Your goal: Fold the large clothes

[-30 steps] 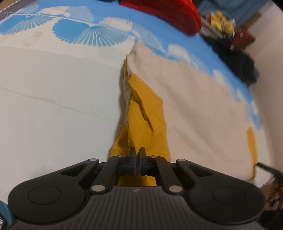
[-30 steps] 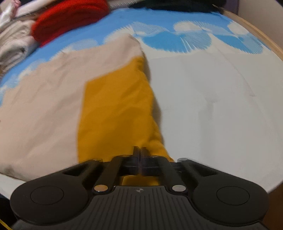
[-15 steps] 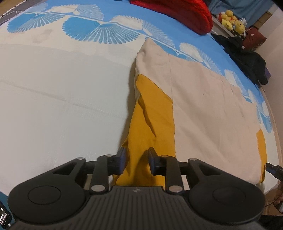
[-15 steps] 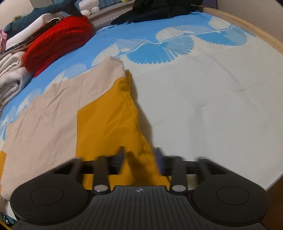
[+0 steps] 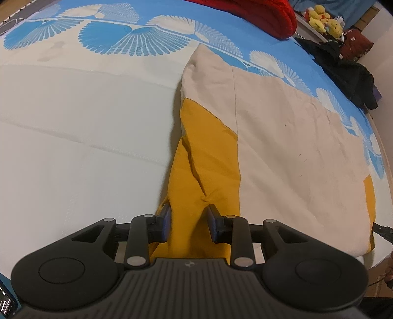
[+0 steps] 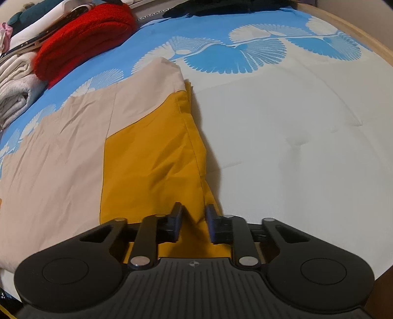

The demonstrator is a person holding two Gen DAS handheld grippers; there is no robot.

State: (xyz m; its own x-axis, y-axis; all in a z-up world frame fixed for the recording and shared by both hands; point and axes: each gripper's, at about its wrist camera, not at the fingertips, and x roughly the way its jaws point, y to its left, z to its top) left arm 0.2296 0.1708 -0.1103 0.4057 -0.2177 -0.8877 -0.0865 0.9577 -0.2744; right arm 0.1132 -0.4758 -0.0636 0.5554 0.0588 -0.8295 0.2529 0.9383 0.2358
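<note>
A large beige and mustard-yellow garment lies folded flat on the bed, its yellow panel running toward me. My left gripper hovers at the panel's near end. Its jaws are opening and a raised ridge of yellow cloth stands loose between the pads. In the right wrist view the same garment shows its yellow panel along the right-hand fold. My right gripper straddles that folded edge, jaws closing, with a gap still showing beside the cloth.
The bed cover is white with blue fan prints. A red knit bundle and folded pale towels sit at the far side. Black clothing and plush toys lie beyond the bed. A wooden bed rim curves at right.
Both grippers were shut on the yellow edge a second ago and now stand apart around it. The right jaws spread wide, then narrowed. The cloth has settled onto the bed.
</note>
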